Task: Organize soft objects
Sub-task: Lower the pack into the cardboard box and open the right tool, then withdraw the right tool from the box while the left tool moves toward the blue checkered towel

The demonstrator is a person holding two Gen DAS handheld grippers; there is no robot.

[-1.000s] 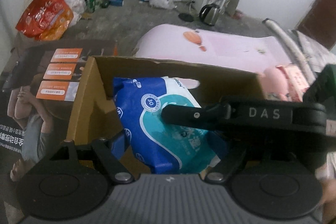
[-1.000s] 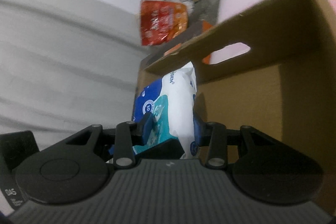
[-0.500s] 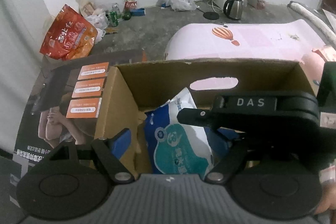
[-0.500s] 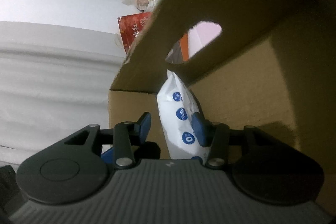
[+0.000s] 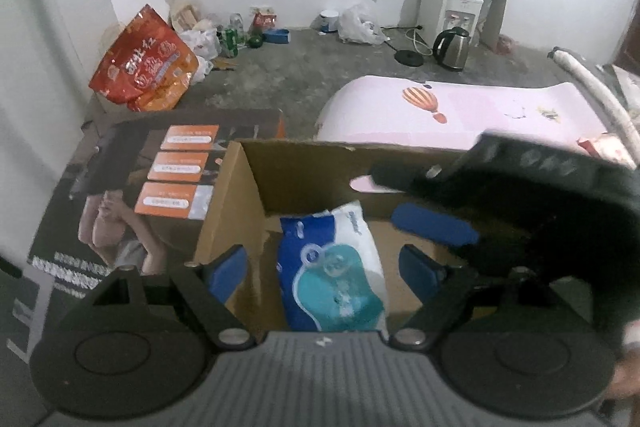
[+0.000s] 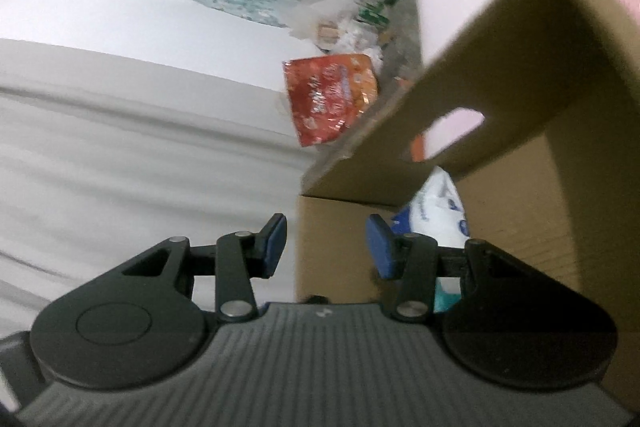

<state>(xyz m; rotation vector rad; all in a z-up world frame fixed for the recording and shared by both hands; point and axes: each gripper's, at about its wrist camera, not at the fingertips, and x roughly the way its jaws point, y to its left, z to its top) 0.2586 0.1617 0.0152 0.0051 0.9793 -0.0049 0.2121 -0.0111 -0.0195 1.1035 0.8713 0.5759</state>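
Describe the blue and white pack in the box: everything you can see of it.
The pack is a soft, glossy plastic bag, blue along one side, white along the other, with a teal patch on its face and small printing. It stands on end, slightly tilted, inside the cardboard box, near the wall with the handle hole. Its bottom is hidden by the left gripper's body. No gripper touches it; in the right wrist view only its white top shows.

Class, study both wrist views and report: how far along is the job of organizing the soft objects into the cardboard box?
Done: the blue and white soft pack lies inside the cardboard box. In hand: nothing; the right gripper is open and empty beside the box wall, and the left gripper hangs open above the pack without touching it. Left: pink soft items lie outside the box at the right edge, too small to identify.
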